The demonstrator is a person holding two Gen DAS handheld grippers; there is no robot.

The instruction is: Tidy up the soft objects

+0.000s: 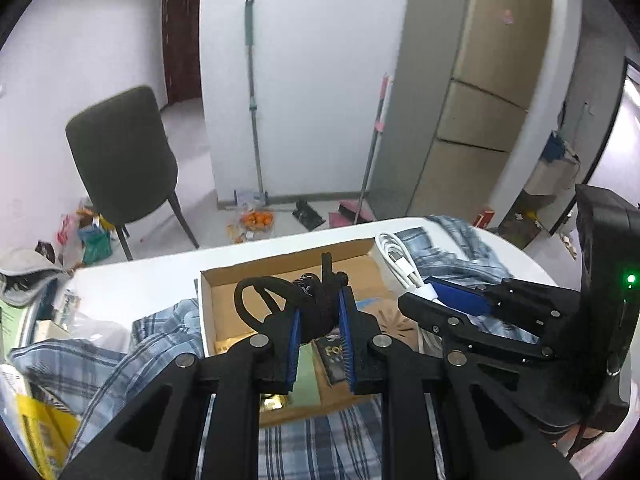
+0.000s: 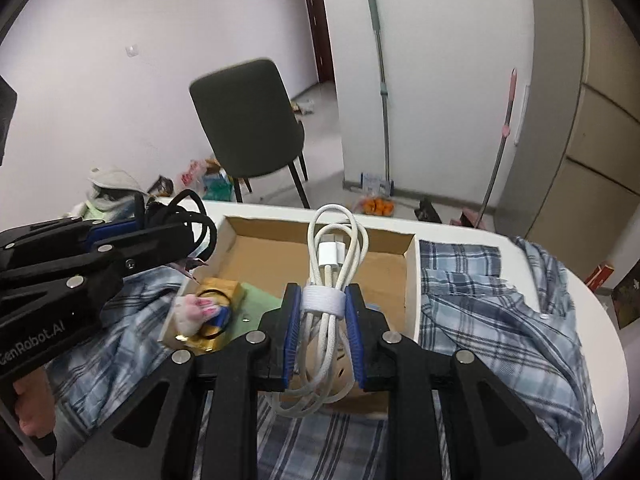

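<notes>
Broadly, a white desk [image 2: 460, 232] carries a rumpled blue plaid shirt [image 2: 500, 312] and an open cardboard box [image 2: 400, 264] — both claws hang above it. Right claw [image 2: 324, 320] is clenched on a bundled white charging cable [image 2: 332, 248]; left claw [image 1: 320, 320] grips a tangle of black hair ties [image 1: 308, 296].
</notes>
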